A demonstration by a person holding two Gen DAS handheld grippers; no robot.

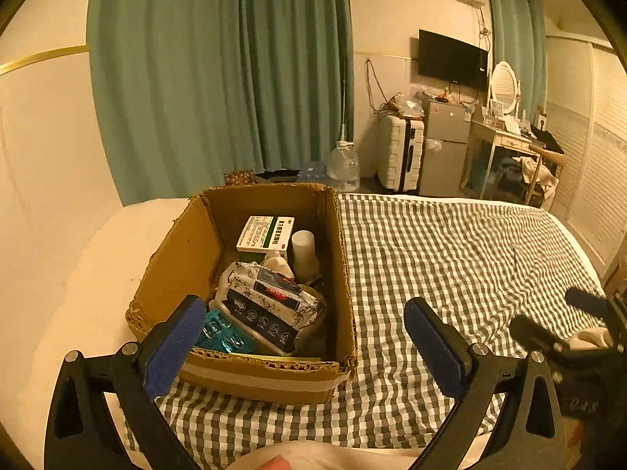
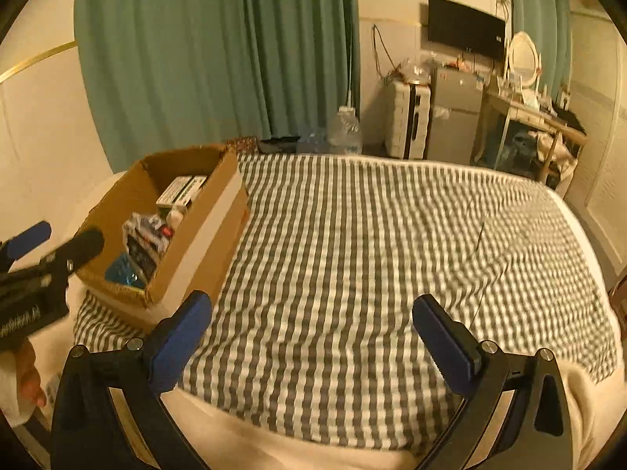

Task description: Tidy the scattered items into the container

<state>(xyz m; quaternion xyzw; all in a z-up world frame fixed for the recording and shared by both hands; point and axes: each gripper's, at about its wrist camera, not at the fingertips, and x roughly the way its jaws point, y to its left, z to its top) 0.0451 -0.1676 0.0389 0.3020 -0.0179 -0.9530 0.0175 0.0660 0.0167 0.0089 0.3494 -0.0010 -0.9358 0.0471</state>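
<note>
The cardboard box (image 1: pixel 250 376) sits on the checked bedspread (image 1: pixel 450 258), holding a medicine carton (image 1: pixel 266 233) and wipes pack (image 1: pixel 270 293). Left tongs (image 1: pixel 305 337) and right tongs (image 2: pixel 311 337) both gape, released, grasping nothing

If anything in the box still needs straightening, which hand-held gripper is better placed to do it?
Left, probably. The left hand-held gripper is open and faces straight into the cardboard box, its fingers framing the packets. The right hand-held gripper, also open and empty, faces bare checked blanket, with the box off to its left.
</note>
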